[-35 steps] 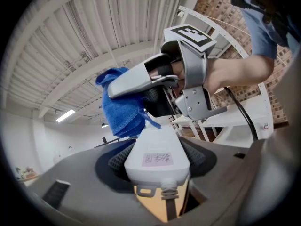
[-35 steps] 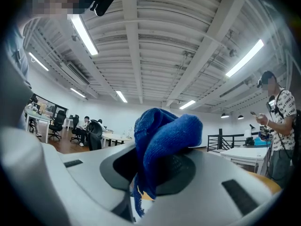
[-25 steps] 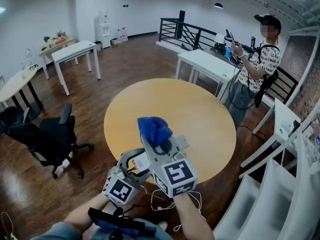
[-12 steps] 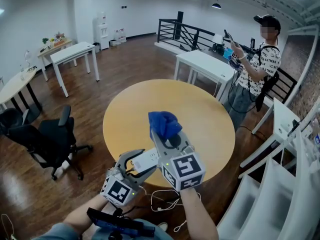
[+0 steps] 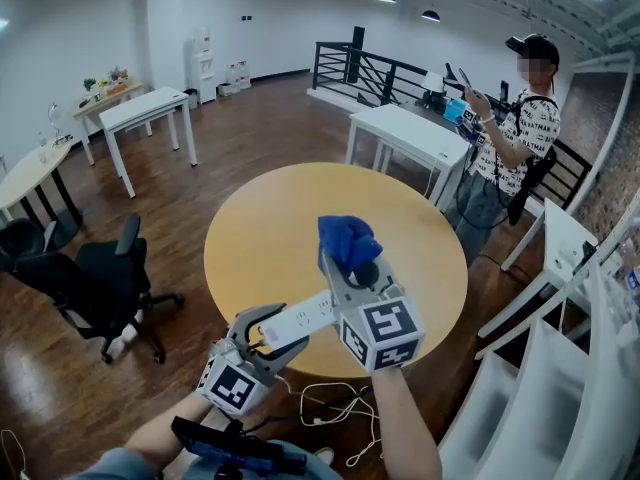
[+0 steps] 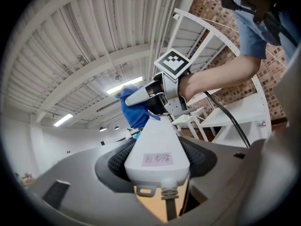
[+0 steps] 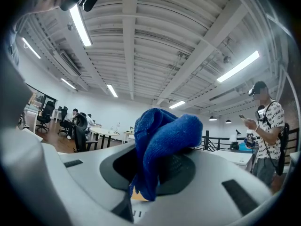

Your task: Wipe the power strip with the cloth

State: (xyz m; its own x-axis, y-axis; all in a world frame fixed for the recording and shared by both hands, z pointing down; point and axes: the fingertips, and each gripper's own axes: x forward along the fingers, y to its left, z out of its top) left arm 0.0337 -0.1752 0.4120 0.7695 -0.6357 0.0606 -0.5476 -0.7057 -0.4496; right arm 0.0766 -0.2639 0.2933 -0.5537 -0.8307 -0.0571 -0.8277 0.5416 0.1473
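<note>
- The right gripper (image 5: 350, 266) is seen further up and to the right in the head view than a second ago, and its jaws are clamped on the bunched blue cloth (image 5: 348, 240).
- More of the white power strip (image 5: 305, 318) is now uncovered behind the cloth, which has been carried to the strip's far end and appears to meet it there.
- The left gripper (image 5: 270, 334) has been kept in place; its jaws are closed on the strip's cord end, and the strip is held roughly level above the near edge of the table.
- One wiping stroke along the strip is judged to be nearly finished; a return pass is probably called for.
- A round wooden table (image 5: 260, 238) is seen below, bare on top.
- Dark wood flooring, a black office chair (image 5: 95, 273), white desks (image 5: 415, 133) and a standing person (image 5: 515, 118) are seen around it.
</note>
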